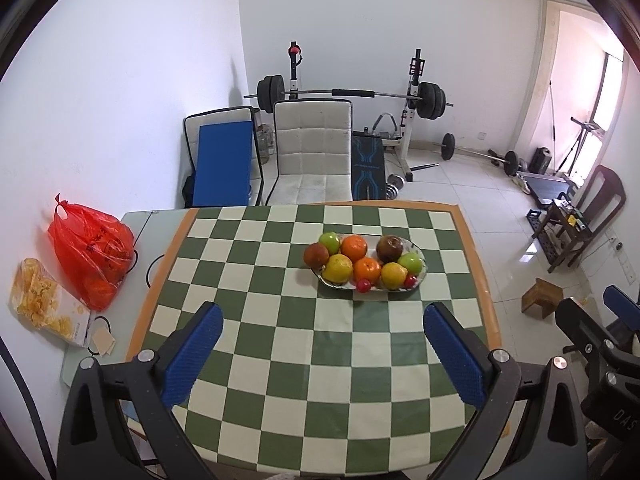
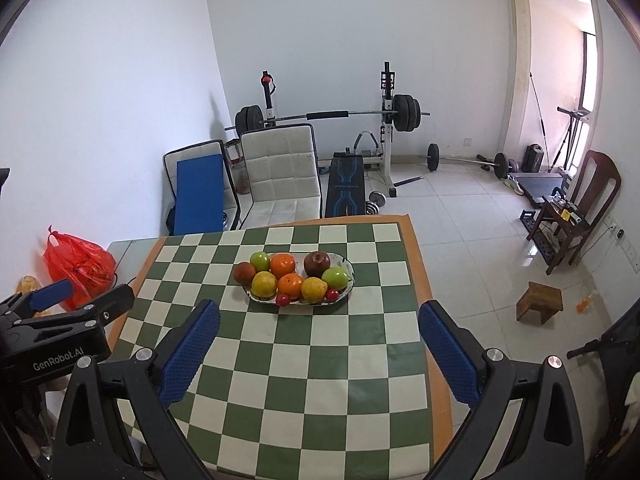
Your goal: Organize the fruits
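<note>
An oval white plate (image 1: pixel 421 276) (image 2: pixel 349 269) stands on the far middle of the checkered tablecloth and holds several fruits: oranges (image 1: pixel 354 248) (image 2: pixel 283 265), green apples (image 1: pixel 329 242) (image 2: pixel 335 278), yellow pears (image 1: pixel 338 268) (image 2: pixel 314 289), dark red fruits (image 1: pixel 389 248) (image 2: pixel 317 263) and small red ones (image 1: pixel 363 285) (image 2: pixel 283 300). My left gripper (image 1: pixel 322 316) is open and empty, high above the near half of the table. My right gripper (image 2: pixel 319 312) is open and empty too, to the right of the left one, which shows at the left edge of the right wrist view (image 2: pixel 56 320).
A red plastic bag (image 1: pixel 92 252) and a snack bag on a box (image 1: pixel 44 304) sit at the table's left, off the cloth. White chairs (image 1: pixel 312 152) stand behind the table. Weight bench, barbells, a wooden stool (image 2: pixel 538 302) and a dark chair (image 2: pixel 580 208) are on the floor.
</note>
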Tool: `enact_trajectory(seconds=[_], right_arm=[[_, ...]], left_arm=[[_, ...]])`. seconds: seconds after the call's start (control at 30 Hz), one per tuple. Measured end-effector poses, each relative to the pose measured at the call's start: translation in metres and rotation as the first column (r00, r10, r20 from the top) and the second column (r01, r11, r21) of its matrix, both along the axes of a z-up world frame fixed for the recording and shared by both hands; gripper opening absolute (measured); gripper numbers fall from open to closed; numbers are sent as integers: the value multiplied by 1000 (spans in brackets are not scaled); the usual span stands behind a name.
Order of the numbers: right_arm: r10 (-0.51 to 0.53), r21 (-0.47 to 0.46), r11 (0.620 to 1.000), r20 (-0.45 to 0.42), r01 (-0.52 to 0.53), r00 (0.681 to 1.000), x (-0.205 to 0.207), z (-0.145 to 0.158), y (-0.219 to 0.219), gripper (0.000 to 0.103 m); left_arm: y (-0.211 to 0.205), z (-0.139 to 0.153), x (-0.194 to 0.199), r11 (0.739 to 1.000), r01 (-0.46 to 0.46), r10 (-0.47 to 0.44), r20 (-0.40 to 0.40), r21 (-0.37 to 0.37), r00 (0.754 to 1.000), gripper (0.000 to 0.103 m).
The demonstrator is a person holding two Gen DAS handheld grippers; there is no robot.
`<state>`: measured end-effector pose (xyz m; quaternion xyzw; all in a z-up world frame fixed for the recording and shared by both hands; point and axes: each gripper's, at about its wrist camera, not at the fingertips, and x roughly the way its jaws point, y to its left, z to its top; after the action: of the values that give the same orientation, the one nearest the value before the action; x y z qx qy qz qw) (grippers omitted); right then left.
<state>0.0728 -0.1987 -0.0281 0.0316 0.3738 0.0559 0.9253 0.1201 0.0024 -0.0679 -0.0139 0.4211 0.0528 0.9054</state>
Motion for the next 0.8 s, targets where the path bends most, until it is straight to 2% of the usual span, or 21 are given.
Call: enact_trajectory(seconds=[0.43, 0.8], right_arm=[[-8, -29, 1000, -54, 7, 999, 71, -48, 3, 101], [-13, -48, 999, -89, 9, 996, 93, -71, 4, 101]], left_arm=[[2, -35, 46, 1000, -12, 13, -58, 17, 998, 103], [2, -47, 57, 1000, -3, 5, -85, 22, 996, 103]])
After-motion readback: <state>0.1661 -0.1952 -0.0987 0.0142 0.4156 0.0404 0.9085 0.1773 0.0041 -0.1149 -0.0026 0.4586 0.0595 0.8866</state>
